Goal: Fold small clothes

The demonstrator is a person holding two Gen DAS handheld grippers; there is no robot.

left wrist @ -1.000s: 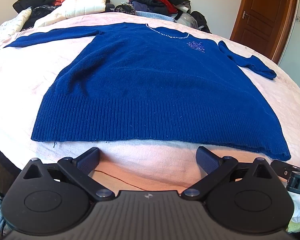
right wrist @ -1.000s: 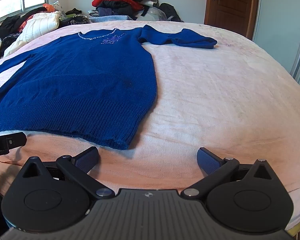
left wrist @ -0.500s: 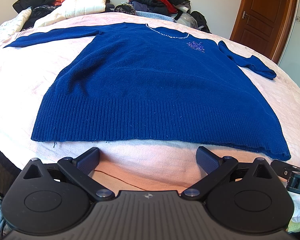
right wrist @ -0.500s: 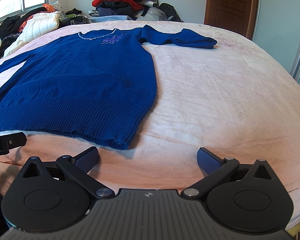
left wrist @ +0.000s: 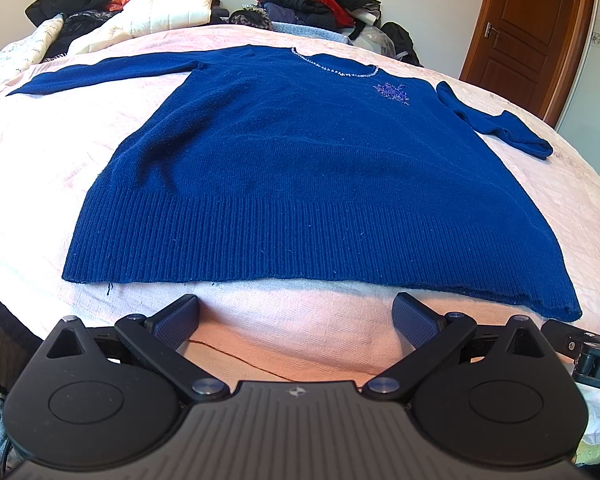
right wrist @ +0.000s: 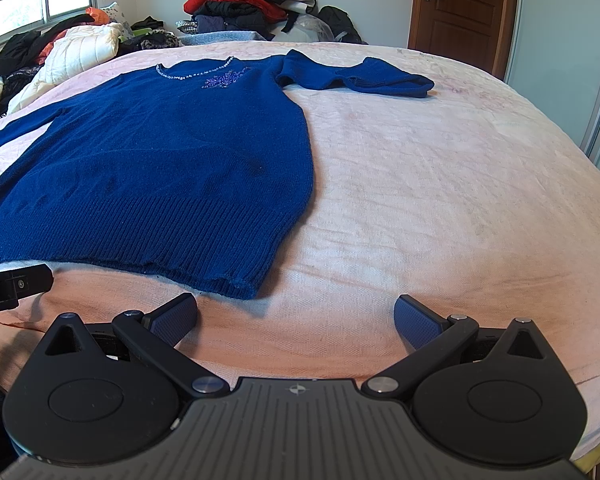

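A deep blue knitted sweater (left wrist: 300, 184) lies face up and flat on the pale pink bedspread (right wrist: 440, 200), its ribbed hem (left wrist: 300, 248) nearest the cameras and slightly frayed at one corner. A beaded trim (left wrist: 332, 68) rims the neckline, with a purple sequin motif (left wrist: 392, 92) just below it. One sleeve stretches out straight; the other sleeve (right wrist: 356, 74) lies bent and bunched. The left gripper (left wrist: 296, 316) hovers just short of the hem, its jaws spread wide and empty. The right gripper (right wrist: 296, 314) sits off the hem's corner, likewise spread with nothing between.
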